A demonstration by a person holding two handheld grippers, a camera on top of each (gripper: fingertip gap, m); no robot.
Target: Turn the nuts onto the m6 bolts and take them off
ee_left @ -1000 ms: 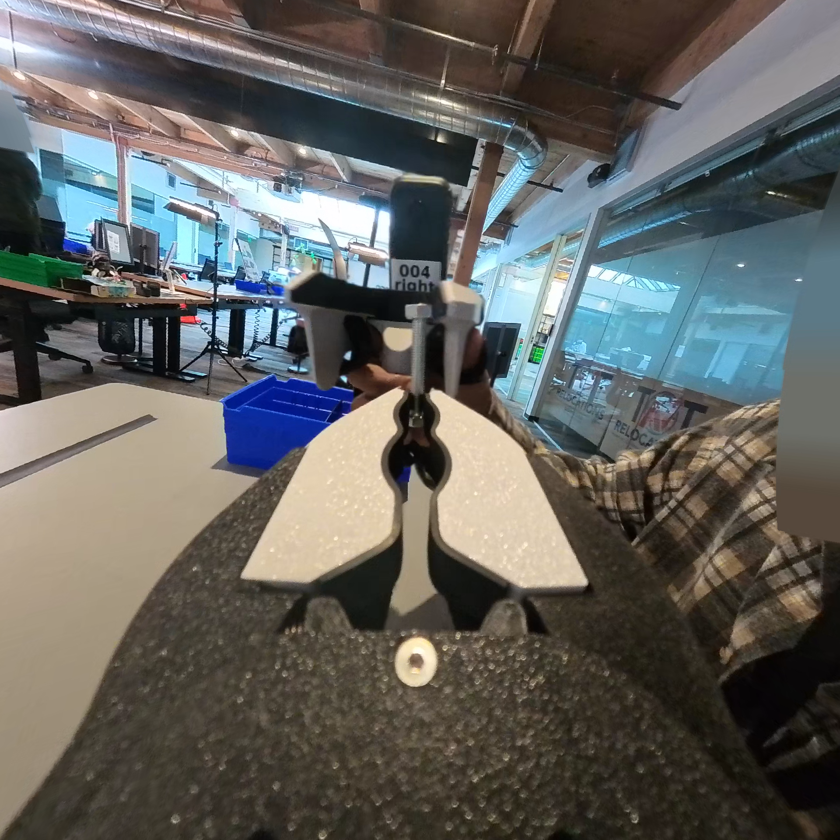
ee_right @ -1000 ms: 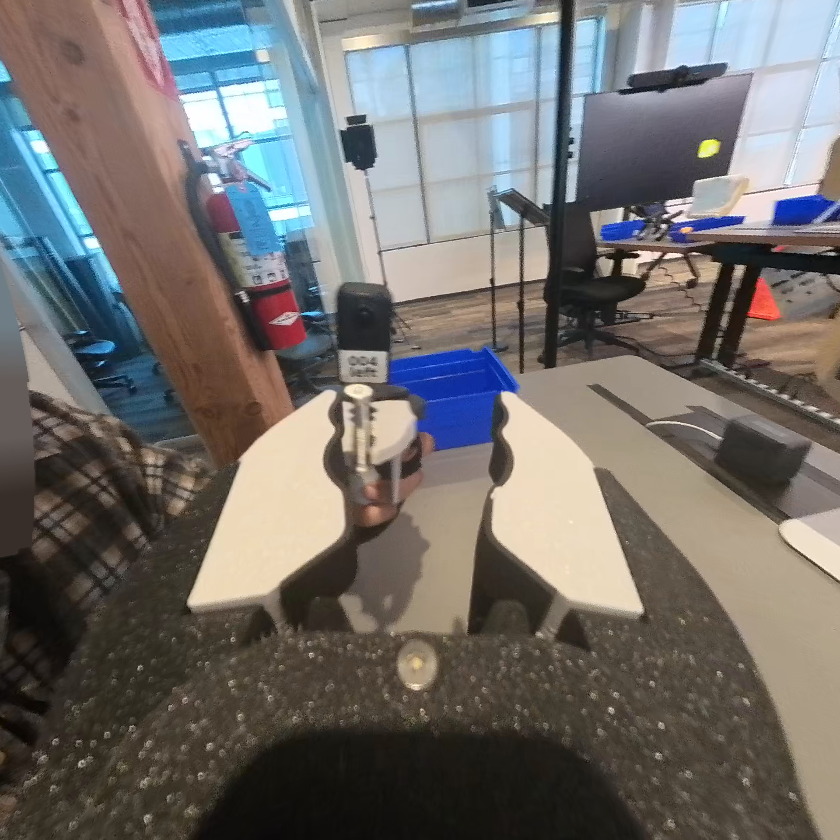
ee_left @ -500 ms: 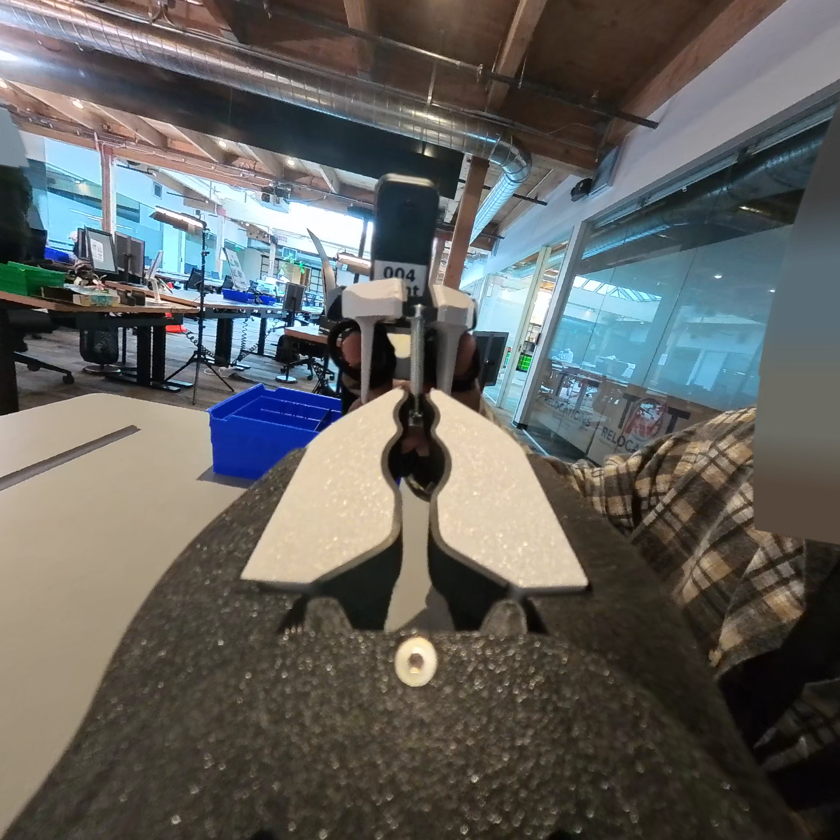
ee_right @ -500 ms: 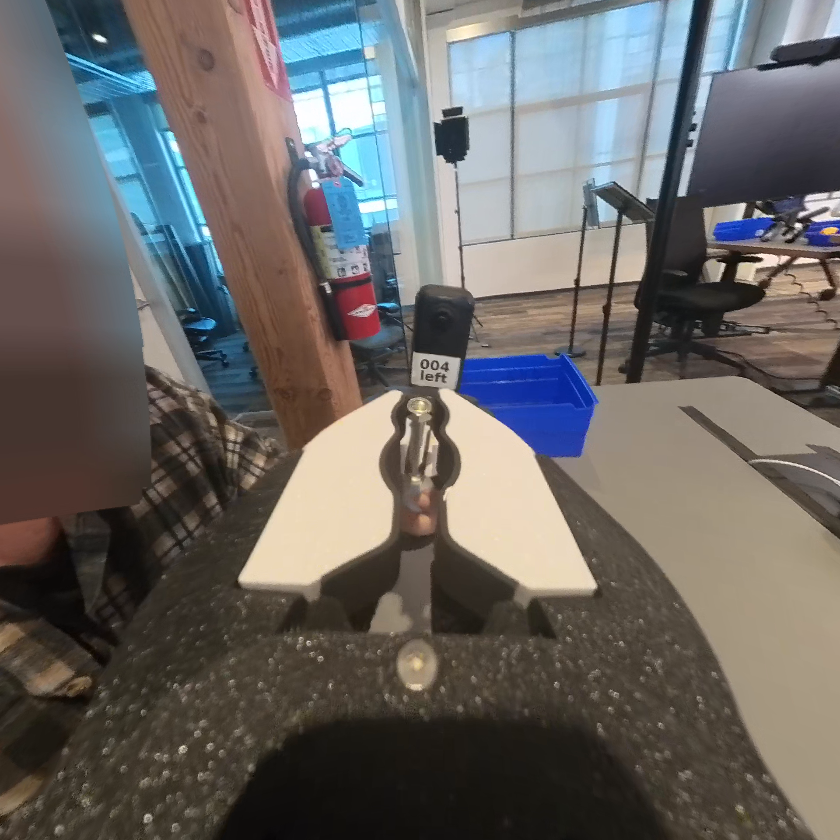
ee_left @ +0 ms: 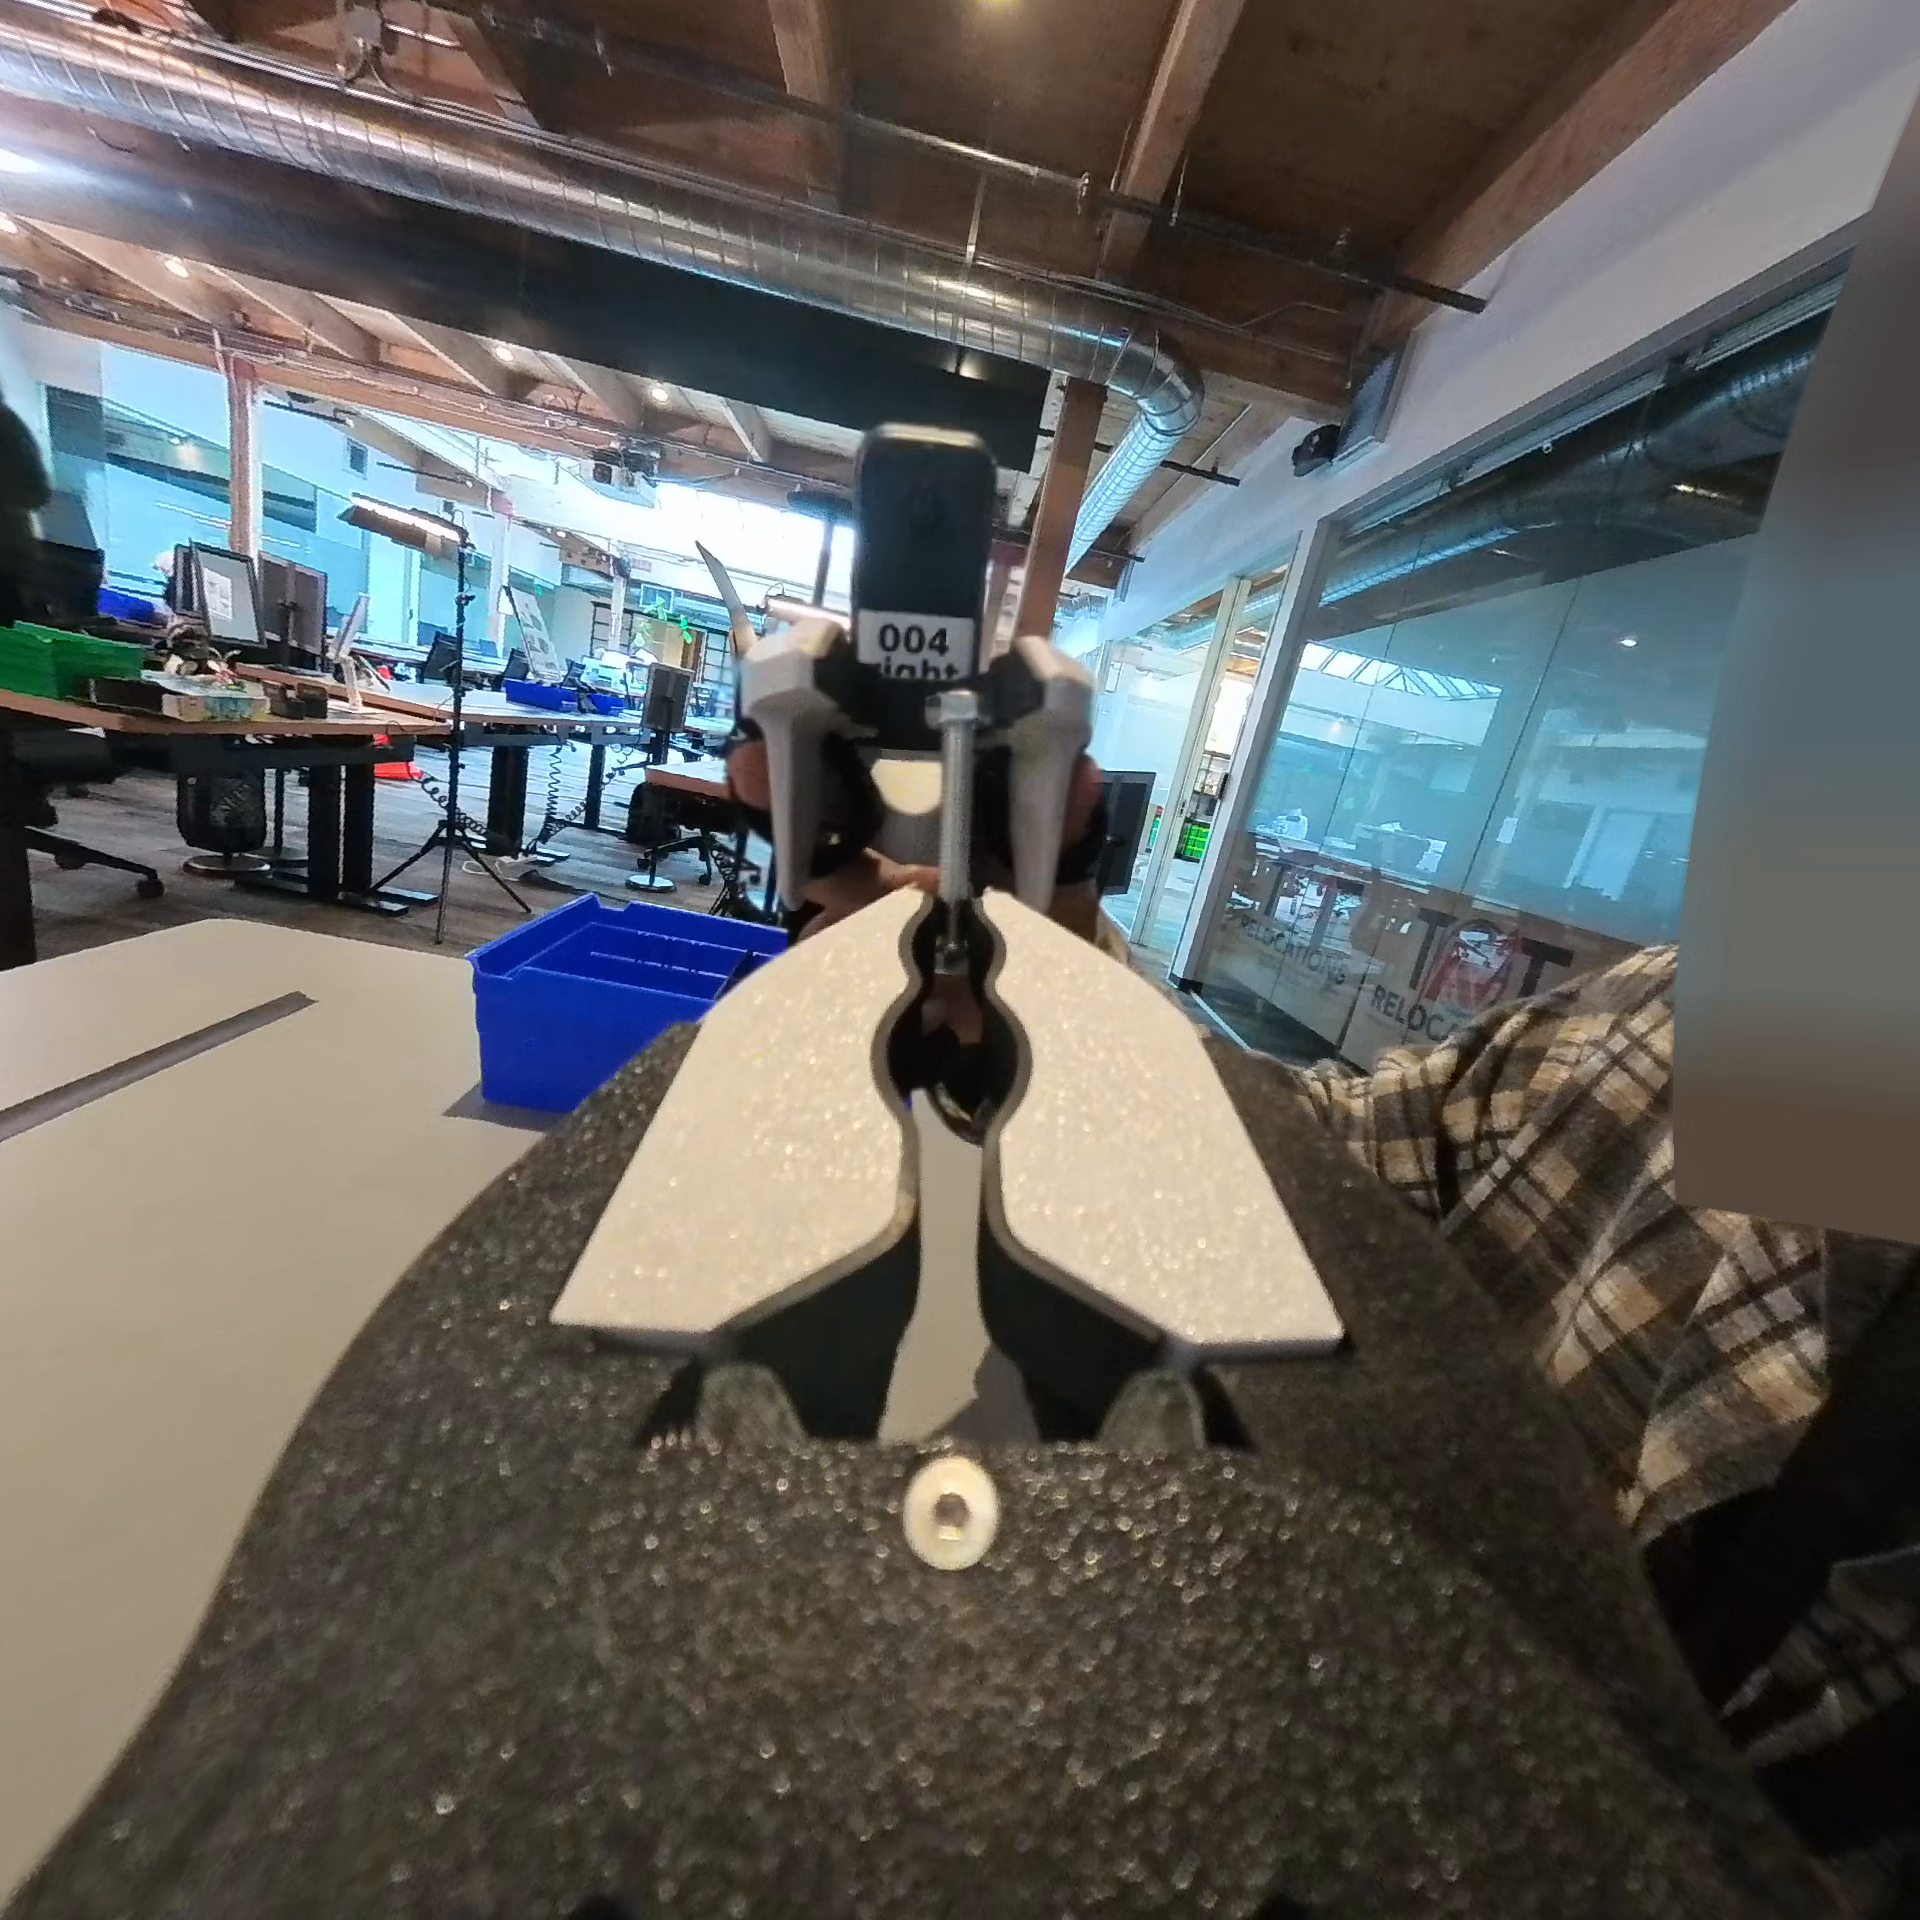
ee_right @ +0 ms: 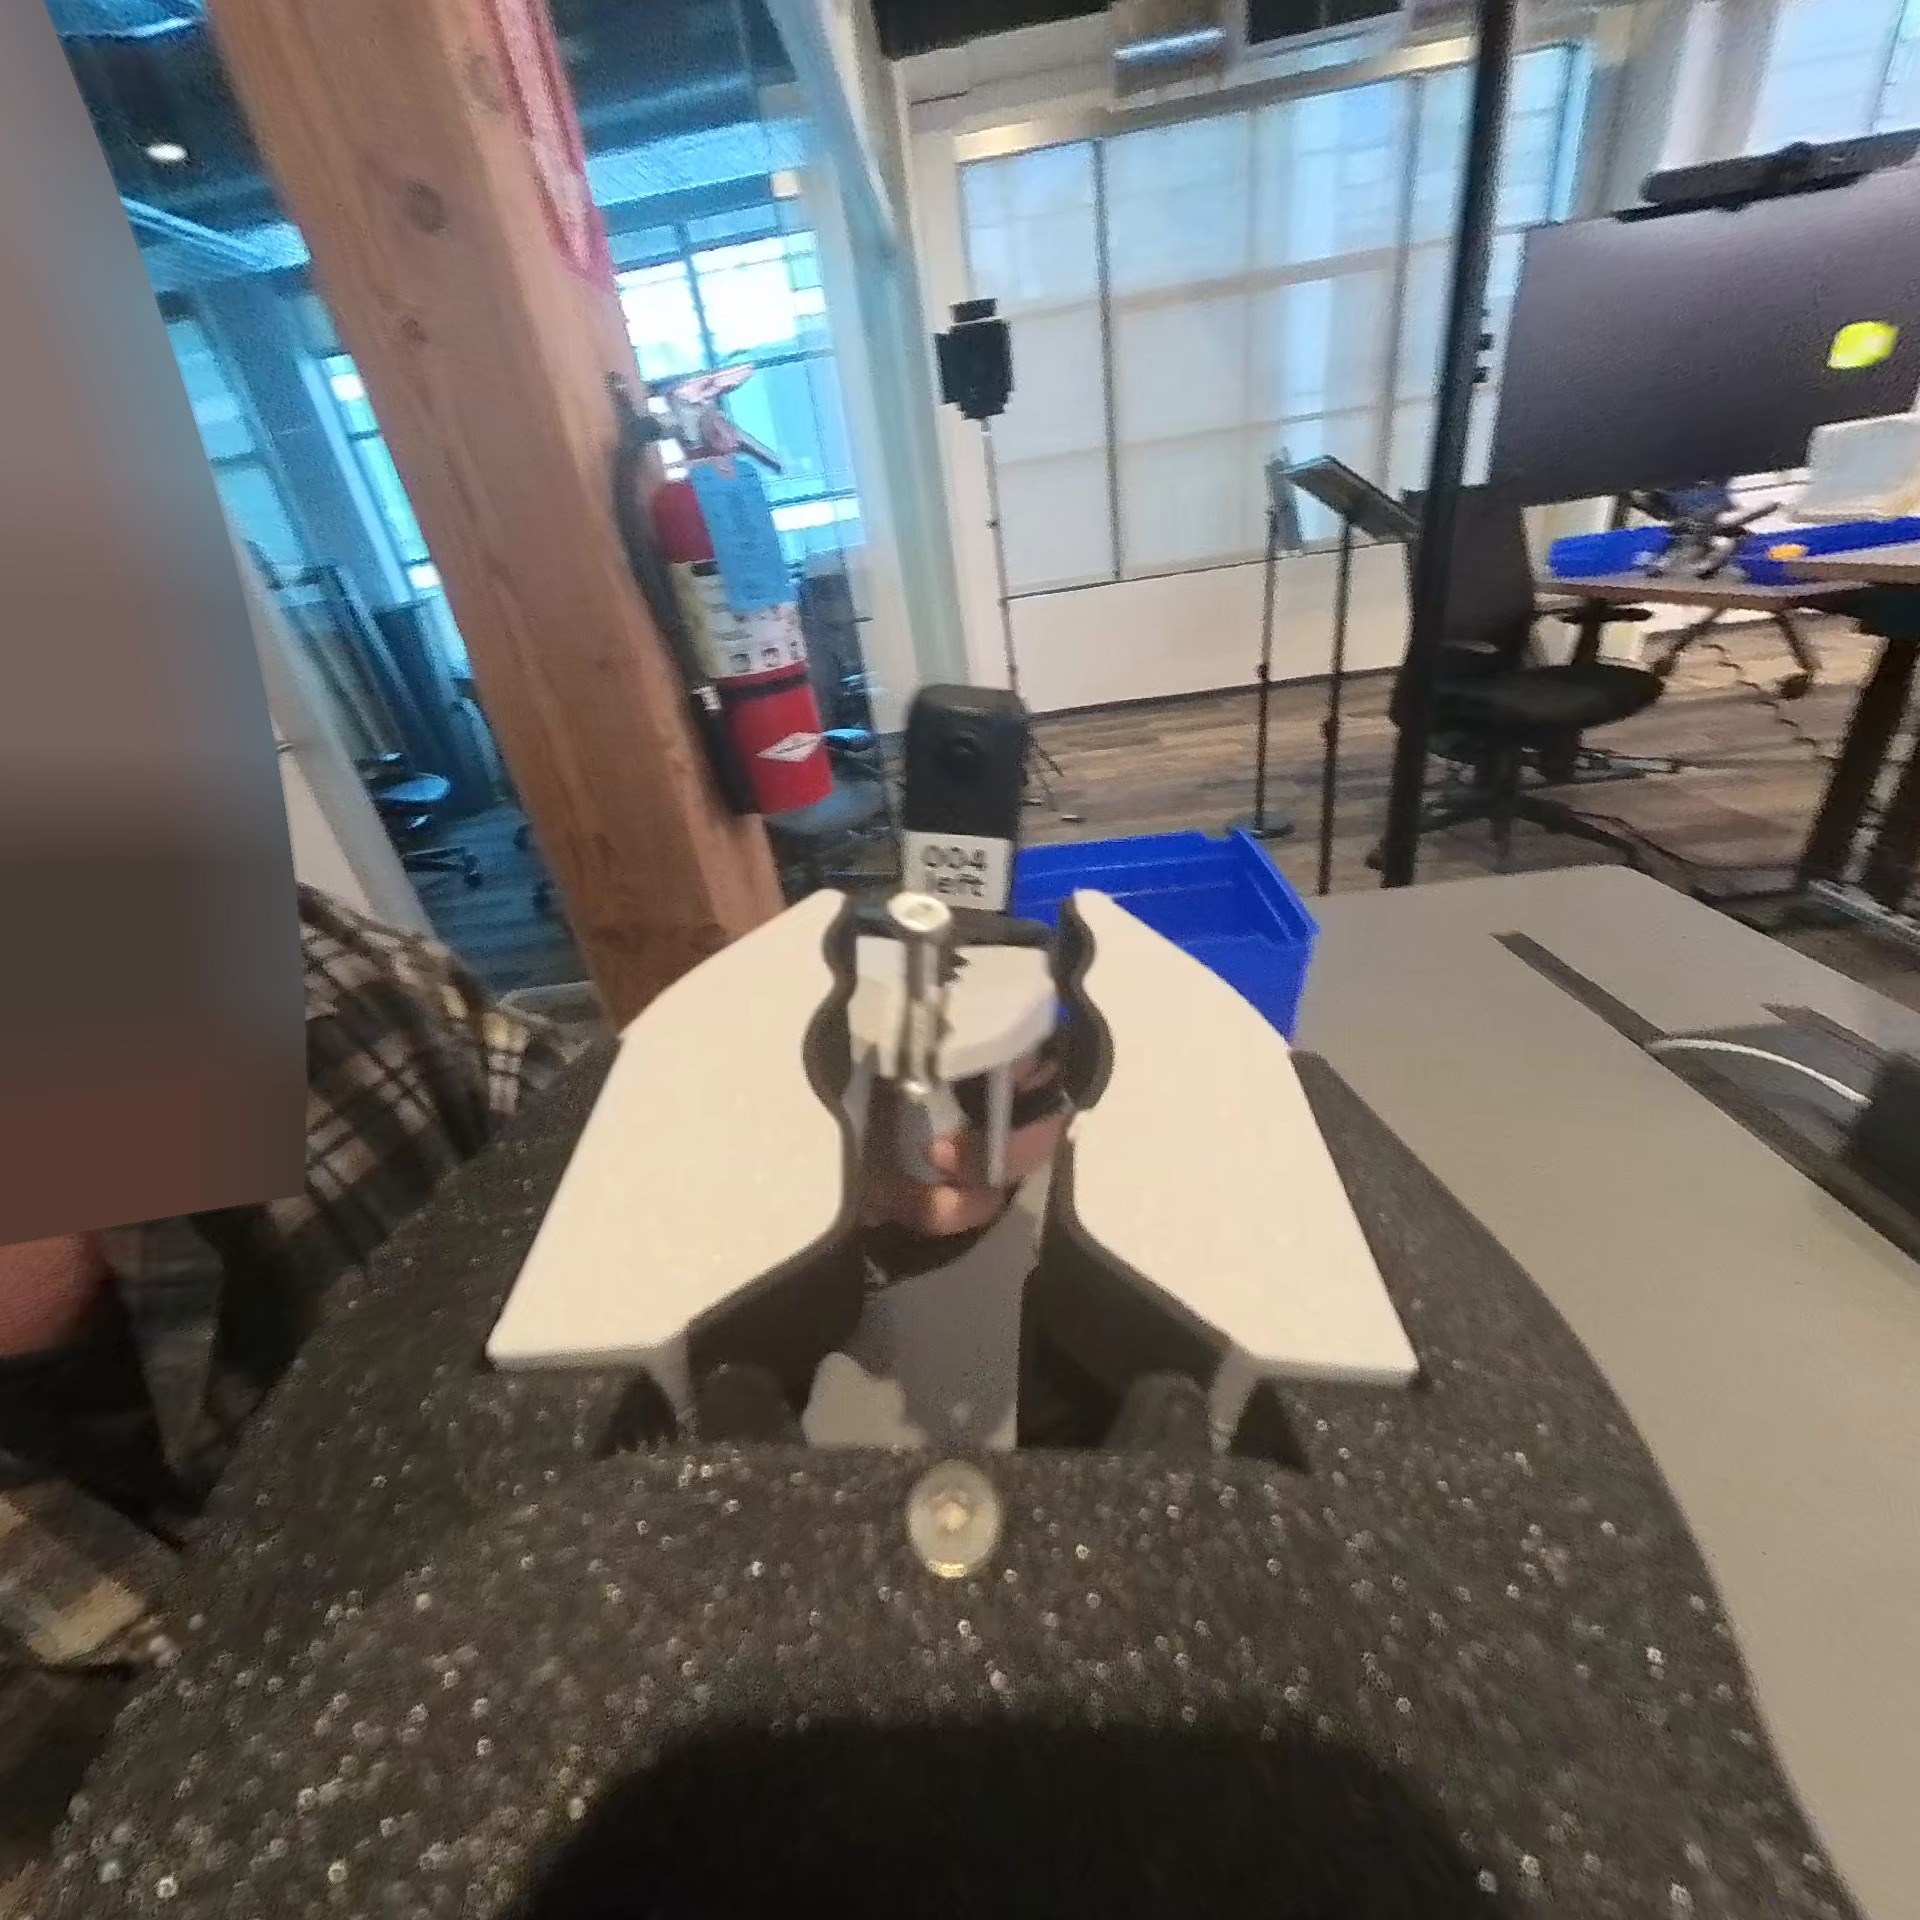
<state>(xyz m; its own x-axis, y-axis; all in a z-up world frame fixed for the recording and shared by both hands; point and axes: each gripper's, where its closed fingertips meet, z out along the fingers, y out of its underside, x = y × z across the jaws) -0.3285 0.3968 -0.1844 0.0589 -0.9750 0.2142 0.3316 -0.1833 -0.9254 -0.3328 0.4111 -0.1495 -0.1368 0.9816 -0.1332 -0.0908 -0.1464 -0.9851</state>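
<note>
We take the blue bin (ee_left: 613, 997) on the grey table (ee_left: 208, 1195) as our landmark; both grippers are held up just right of it in the left wrist view. The left gripper (ee_left: 951, 925) has its jaws drawn narrow, the white fingers (ee_left: 810, 1091) pinching the lower threaded end of a silver bolt (ee_left: 954, 810). The bolt stands nearly upright, its head at the top. A small silver piece, probably a nut (ee_left: 948, 964), sits on the thread at the pinch.

The right gripper (ee_right: 956, 935) faces the left one across the bolt. Its jaws stand partly apart, a finger on each side of the bolt (ee_right: 914, 997), and we see clear space between pads and metal. In the right wrist view the bin (ee_right: 1164, 914) lies just behind the bolt. A plaid sleeve (ee_left: 1558, 1195) shows on the side away from the bin.
</note>
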